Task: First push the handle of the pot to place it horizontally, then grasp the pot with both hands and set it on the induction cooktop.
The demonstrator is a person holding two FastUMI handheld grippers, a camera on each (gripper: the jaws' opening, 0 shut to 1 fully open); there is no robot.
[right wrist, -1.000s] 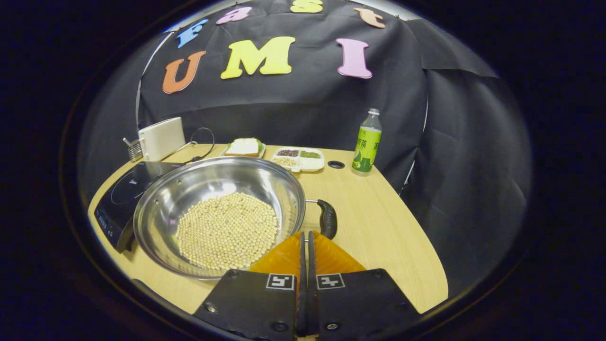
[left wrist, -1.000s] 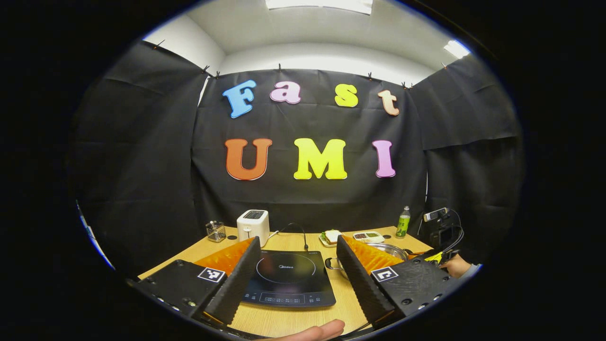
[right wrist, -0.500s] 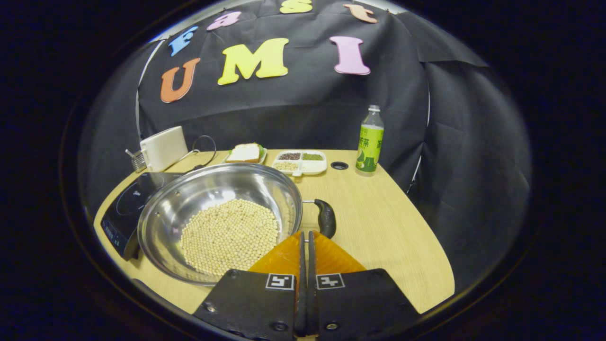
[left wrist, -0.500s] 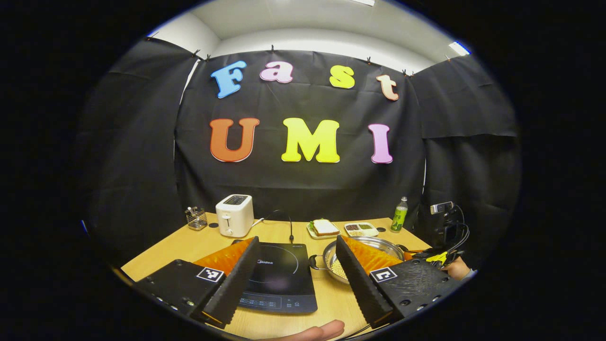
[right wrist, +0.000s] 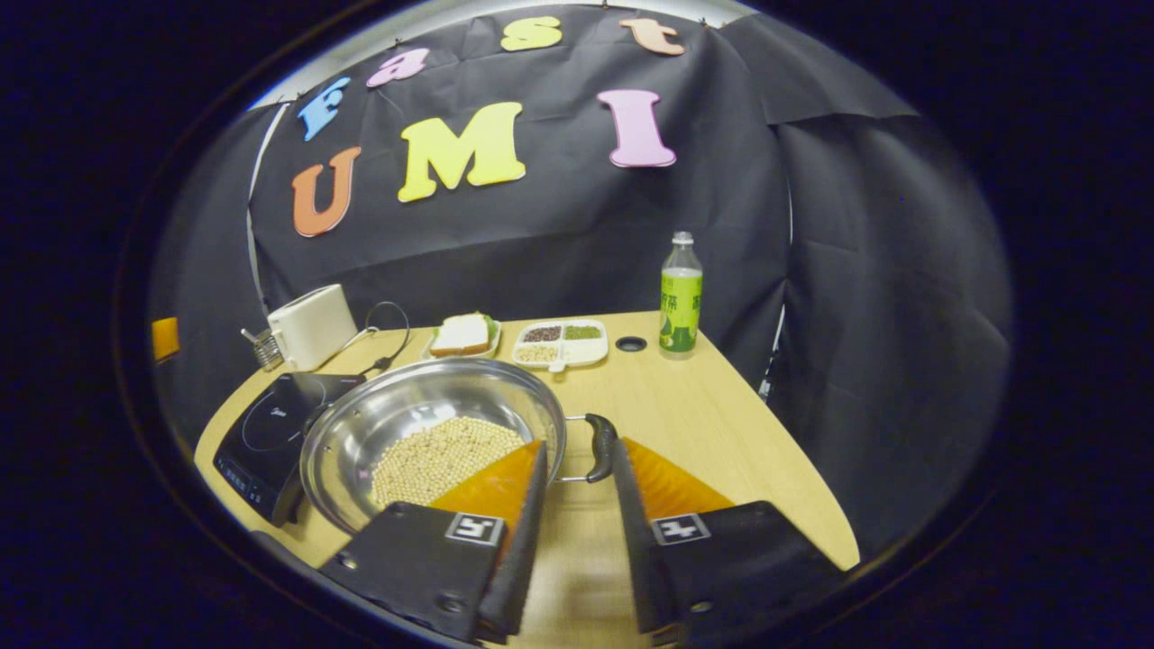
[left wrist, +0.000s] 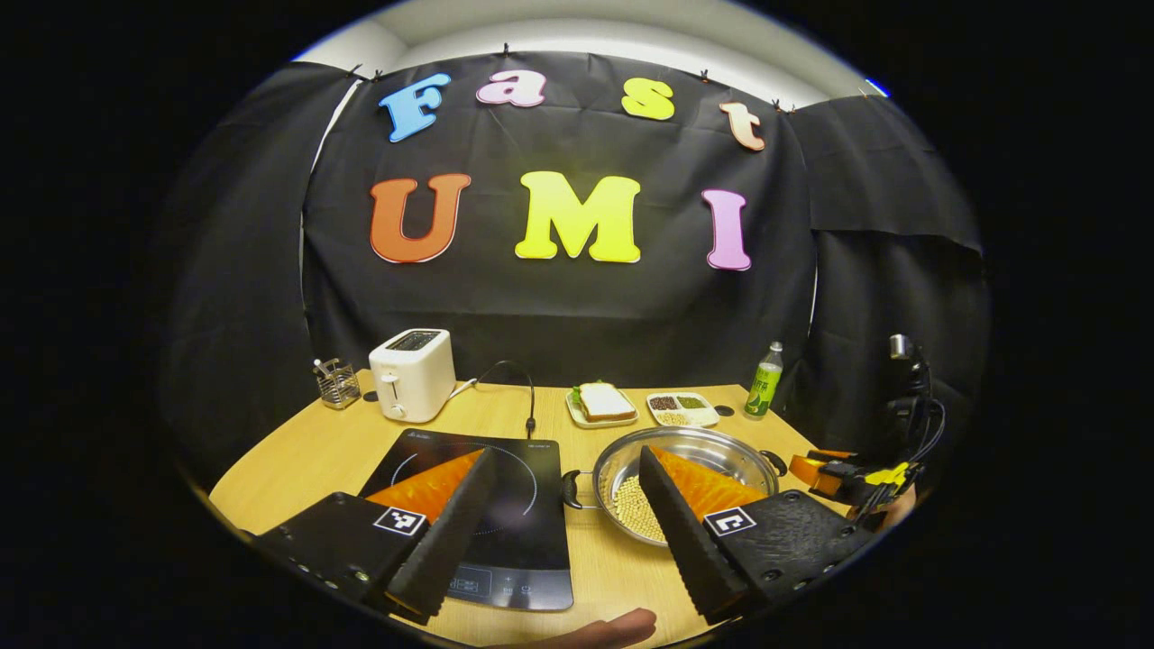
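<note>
Right gripper view shows the right gripper [right wrist: 577, 469] with its jaws parted, holding nothing, the gap between them facing the near black side handle [right wrist: 599, 446] of the round stainless-steel pot [right wrist: 433, 433]. The handle sits just ahead of the fingertips, and contact cannot be told. The pot rests on the light wooden table [right wrist: 721, 433] with a layer of pale round beans [right wrist: 437, 460] in its bottom, just beside the flat black induction cooktop [right wrist: 266, 433], not on it. Behind stand a white toaster [right wrist: 311, 326], a plate with a sandwich [right wrist: 462, 334], a white divided tray of grains [right wrist: 559, 342] and a green-labelled plastic bottle [right wrist: 681, 297].

In the left gripper view the left gripper [left wrist: 563, 464] is wide open and empty, raised over the near table edge; between its fingers lie the cooktop [left wrist: 505, 505] and the pot's [left wrist: 703, 451] other black handle [left wrist: 570, 489], well ahead of the tips. The right gripper [left wrist: 825, 470] shows beyond the pot's far side
</note>
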